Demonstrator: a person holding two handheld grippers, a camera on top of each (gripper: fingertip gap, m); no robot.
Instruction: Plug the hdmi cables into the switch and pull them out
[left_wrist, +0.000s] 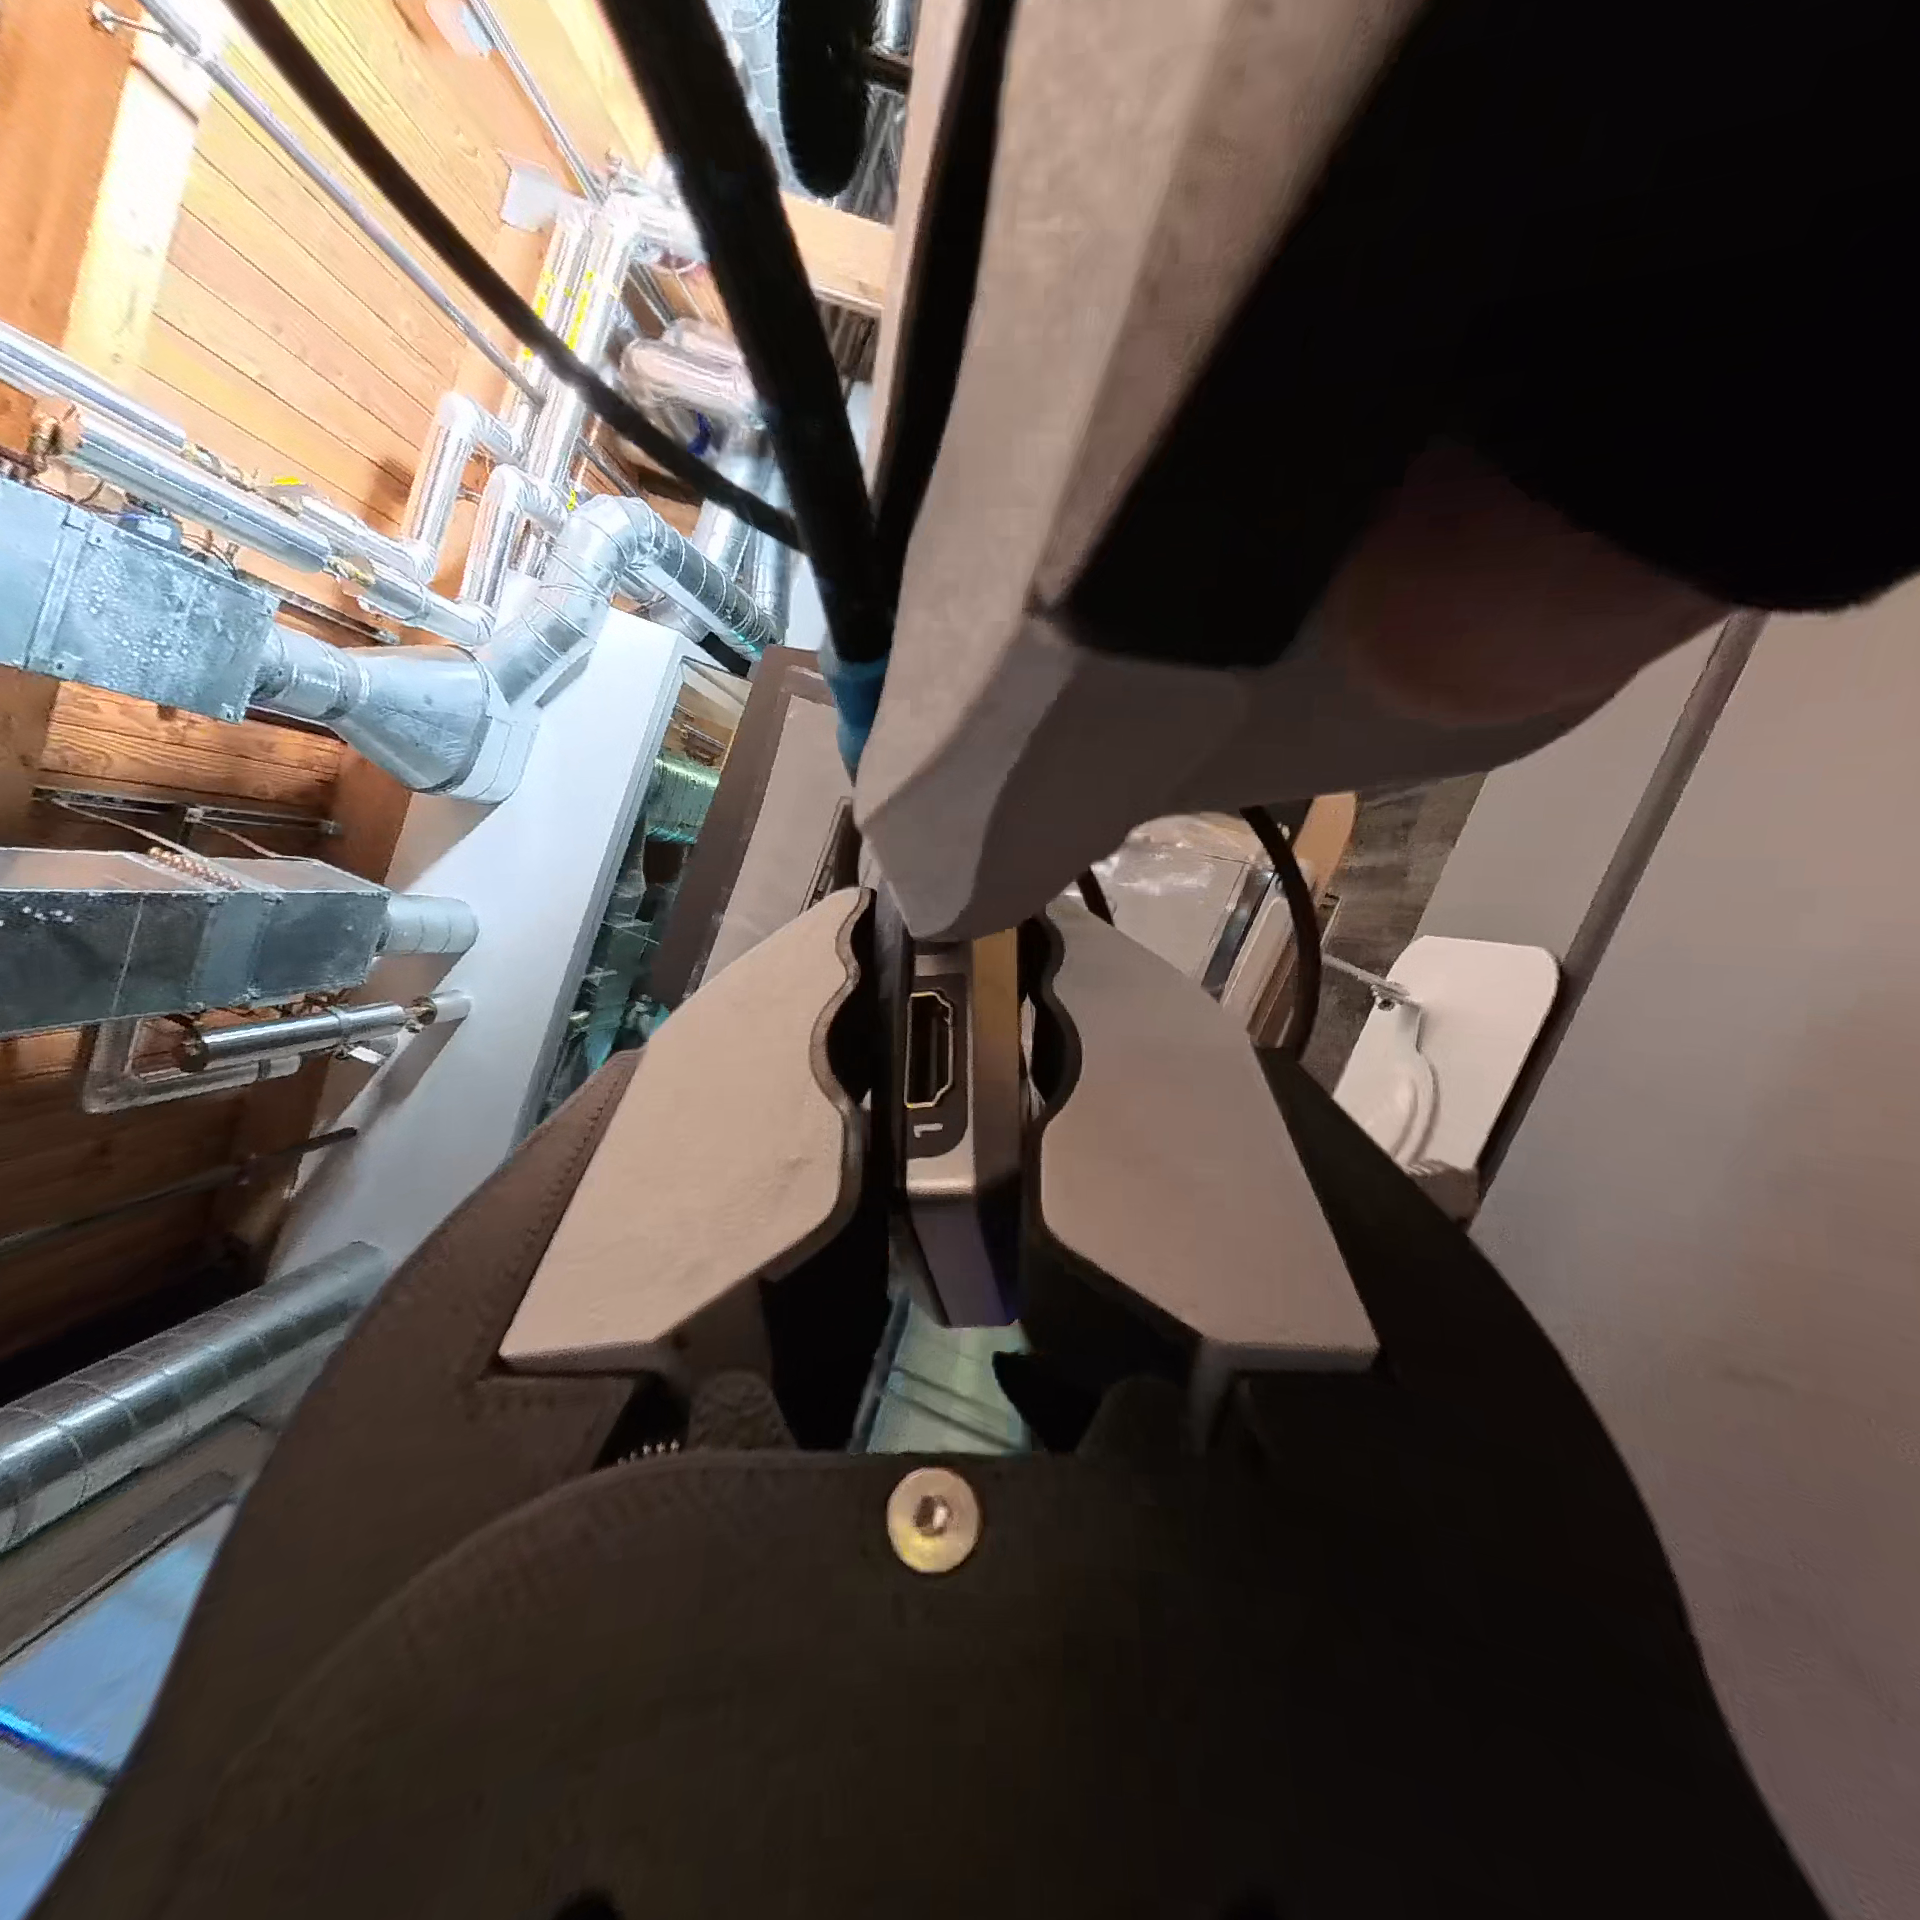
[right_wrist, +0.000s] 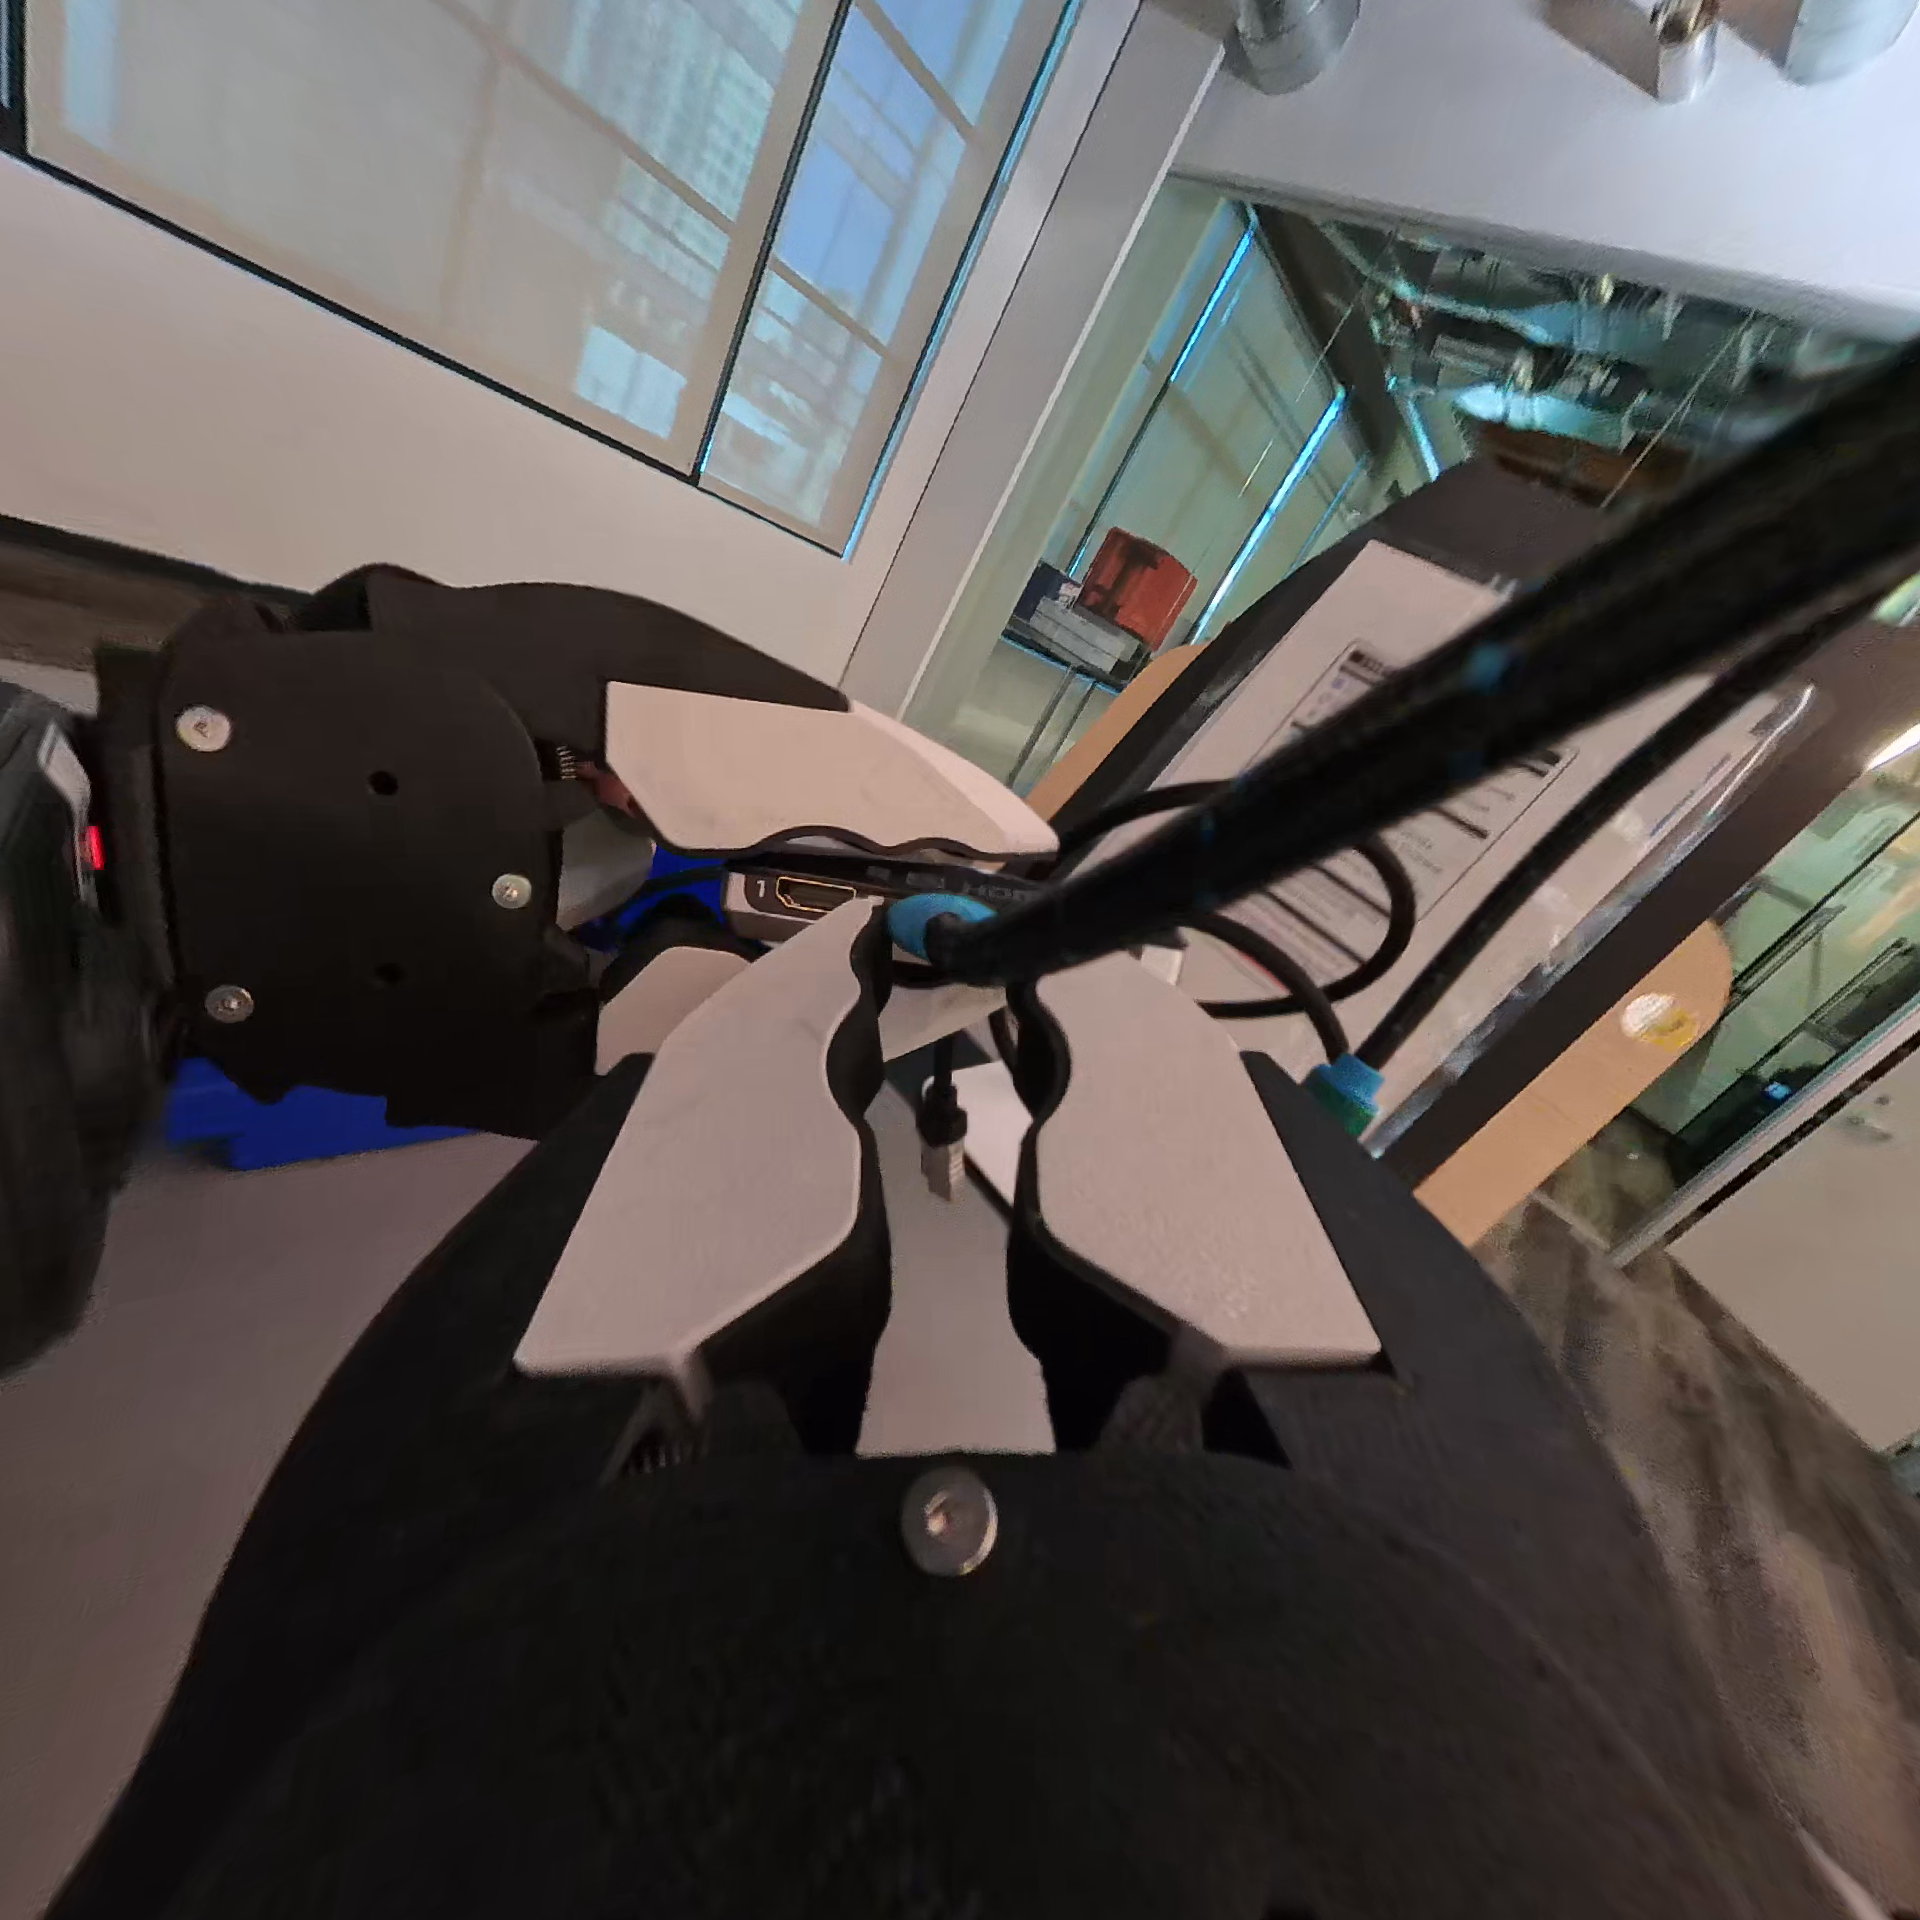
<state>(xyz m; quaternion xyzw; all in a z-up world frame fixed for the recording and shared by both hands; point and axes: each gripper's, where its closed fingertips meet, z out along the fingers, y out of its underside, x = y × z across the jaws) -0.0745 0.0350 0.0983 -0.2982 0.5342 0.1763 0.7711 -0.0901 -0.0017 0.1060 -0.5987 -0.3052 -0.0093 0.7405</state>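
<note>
My left gripper (left_wrist: 948, 927) is shut on the HDMI switch (left_wrist: 940, 1143), a slim dark box held edge-on, with one empty port facing the camera. In the right wrist view its fingers (right_wrist: 821, 769) clamp the switch (right_wrist: 758, 891) from above and below. My right gripper (right_wrist: 945, 956) has its fingertips around the blue-collared HDMI plug (right_wrist: 925, 923), which sits against the switch next to the empty port. The black braided cable (right_wrist: 1351, 748) runs up to the right. In the left wrist view a right finger (left_wrist: 1039, 675) hides the plug body; the blue collar (left_wrist: 854, 707) shows beside it.
A loose cable end with a metal connector (right_wrist: 940, 1143) lies on the white table (right_wrist: 208, 1351) under my right gripper. More black cable loops (right_wrist: 1382, 914) and another blue-collared plug (right_wrist: 1340, 1086) lie to the right. A sign in a clear stand (right_wrist: 1475, 821) is behind them. My two grippers' fingertips are within a few centimetres of each other.
</note>
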